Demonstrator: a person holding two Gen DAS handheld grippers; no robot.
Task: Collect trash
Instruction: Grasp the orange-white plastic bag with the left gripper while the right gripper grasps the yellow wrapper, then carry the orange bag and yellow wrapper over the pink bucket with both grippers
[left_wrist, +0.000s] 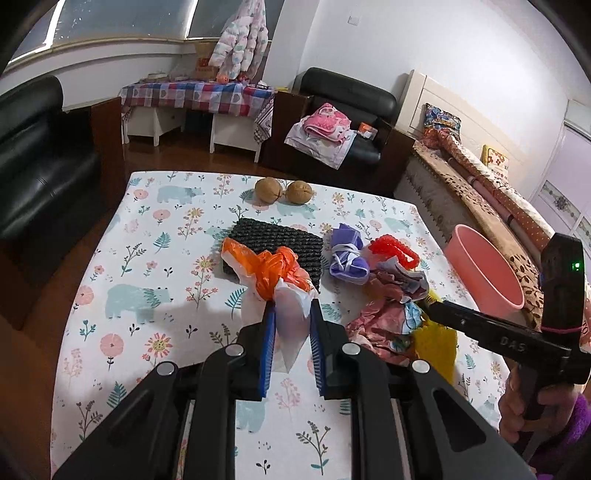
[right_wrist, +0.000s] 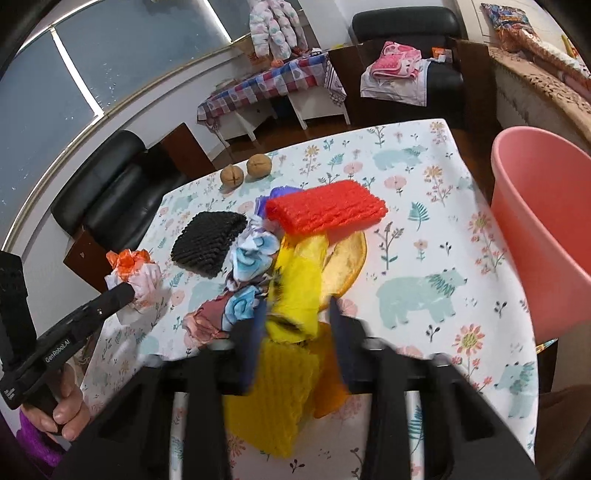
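the yellow foam net (right_wrist: 295, 280) sits at the near end of the trash heap on the table (right_wrist: 424, 229), lying partly over an orange peel (right_wrist: 345, 262). its long axis runs away from the right gripper (right_wrist: 295, 314), toward the red foam net (right_wrist: 325, 212) beyond it. the right gripper's jaws have drawn in on the yellow piece from both sides; the view is motion-blurred, so i read this as a grip on it, though pad contact is not crisp. the pink bucket (right_wrist: 535, 229) stands at the table's right edge, to the right of this gripper and near it; judged, the coming move is a lift and a swing rightward over the rim. the right hand is clearly the nearer one to the bucket.

the orange and white plastic bag (left_wrist: 280, 280) lies left of the heap, partly over the black foam net (left_wrist: 273, 240). the left gripper (left_wrist: 291, 314) is clamped on the bag's white tail, blue pads pinching it. from here the bucket lies across the heap, well apart.

also in the heap: a crumpled patterned wrapper (left_wrist: 391, 306) and a purple bag (left_wrist: 349, 258). two walnuts (left_wrist: 284, 190) sit at the far edge.

hard to tell: how much of the yellow net is lifted off the table; the bucket's base is cut off.
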